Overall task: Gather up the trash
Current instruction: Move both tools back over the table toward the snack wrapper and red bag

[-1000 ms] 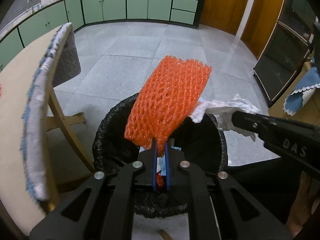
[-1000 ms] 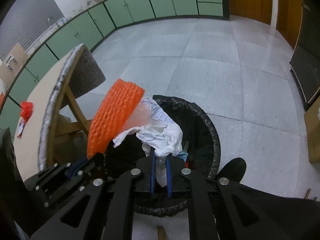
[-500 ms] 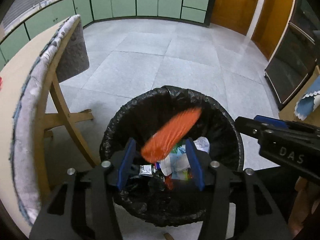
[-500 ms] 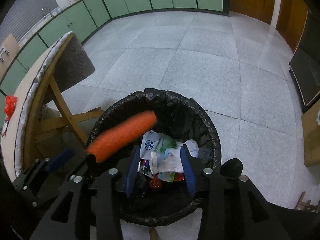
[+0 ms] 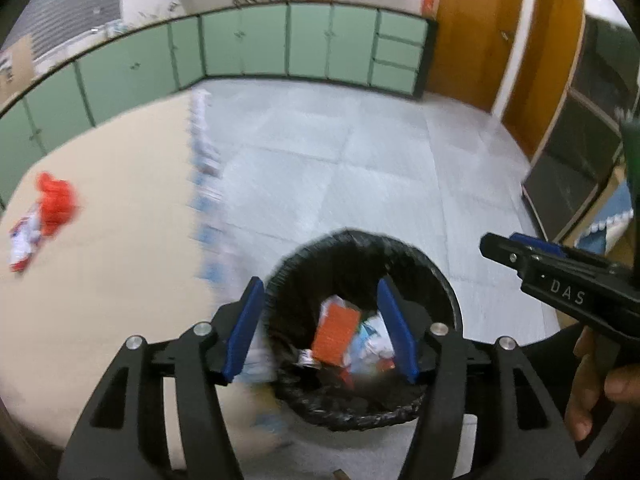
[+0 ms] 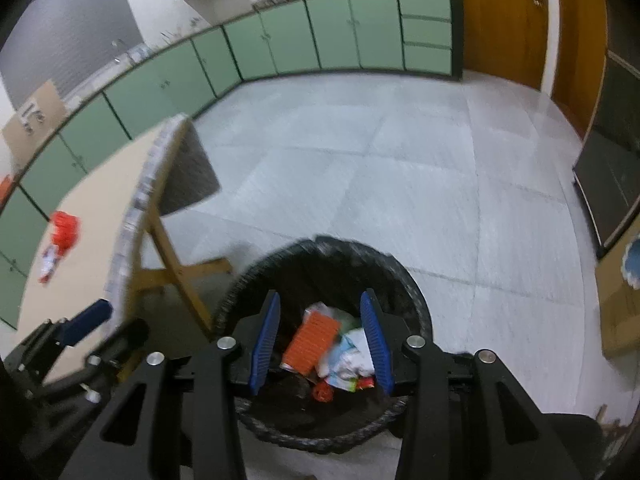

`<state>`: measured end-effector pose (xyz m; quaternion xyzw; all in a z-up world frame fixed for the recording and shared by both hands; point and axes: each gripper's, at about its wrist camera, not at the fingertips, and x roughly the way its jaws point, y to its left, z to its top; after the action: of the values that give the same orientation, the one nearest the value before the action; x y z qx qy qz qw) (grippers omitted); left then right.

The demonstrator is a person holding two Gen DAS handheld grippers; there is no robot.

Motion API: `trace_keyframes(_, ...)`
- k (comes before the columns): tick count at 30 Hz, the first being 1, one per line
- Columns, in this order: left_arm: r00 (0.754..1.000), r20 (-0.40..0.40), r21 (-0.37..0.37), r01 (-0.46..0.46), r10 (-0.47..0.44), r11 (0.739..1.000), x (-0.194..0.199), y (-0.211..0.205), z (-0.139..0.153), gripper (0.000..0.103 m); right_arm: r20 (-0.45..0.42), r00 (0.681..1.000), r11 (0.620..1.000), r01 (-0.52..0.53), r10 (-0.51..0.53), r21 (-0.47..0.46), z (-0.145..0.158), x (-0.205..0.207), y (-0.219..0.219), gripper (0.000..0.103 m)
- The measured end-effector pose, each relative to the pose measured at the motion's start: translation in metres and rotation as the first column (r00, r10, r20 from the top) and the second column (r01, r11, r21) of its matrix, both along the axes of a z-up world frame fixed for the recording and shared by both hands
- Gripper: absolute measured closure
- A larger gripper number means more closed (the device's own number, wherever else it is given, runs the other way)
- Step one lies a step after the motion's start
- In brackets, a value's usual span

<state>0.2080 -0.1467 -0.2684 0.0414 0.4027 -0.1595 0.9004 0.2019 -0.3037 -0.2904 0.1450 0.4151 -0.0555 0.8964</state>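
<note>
Table (image 5: 100, 300) on the left: one piece of trash left, a red-and-white wrapper (image 5: 40, 216) near its far left edge, well apart from both claws. Bin (image 5: 440, 280) on the floor just beside the table's right edge, black liner, already holding a pile: orange foam net (image 5: 335, 330) on top, white tissue and other wrappers beside it. So I'd call the drop done and the job most of the way through, with that wrapper still to fetch as far as I can see. Left gripper (image 5: 320, 330) is above the bin, jaws opening, nothing between them but the view down into the bin. Right gripper (image 6: 320, 340) is also over the bin, spread and empty, pads touching nothing. Next step, by my reading: swing one claw over the tabletop to the wrapper.
</note>
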Motion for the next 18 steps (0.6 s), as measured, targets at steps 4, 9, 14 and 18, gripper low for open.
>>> trace_keyframes(4, 0.989, 0.100, -0.012, -0.105, 0.106, 0.994, -0.014, 0.060, 0.045, 0.032, 0.078, 0.992, 0.995, -0.097, 0.098, -0.013, 0.038, 0.008, 0.043, 0.053)
trace_keyframes(9, 0.942, 0.165, -0.024, -0.294, 0.294, 0.956, -0.020, 0.157, 0.076, 0.031, 0.152, 0.951, 0.963, -0.267, 0.270, -0.040, 0.066, 0.033, 0.123, 0.047)
trace_keyframes(14, 0.875, 0.209, -0.023, -0.443, 0.437, 0.896, -0.017, 0.245, 0.085, 0.031, 0.186, 0.889, 0.908, -0.414, 0.418, -0.063, 0.070, 0.065, 0.208, 0.045)
trace_keyframes(18, 0.846, 0.205, -0.018, -0.500, 0.492, 0.866, -0.010, 0.289, 0.077, 0.031, 0.190, 0.838, 0.859, -0.504, 0.511, -0.084, 0.065, 0.094, 0.268, 0.041)
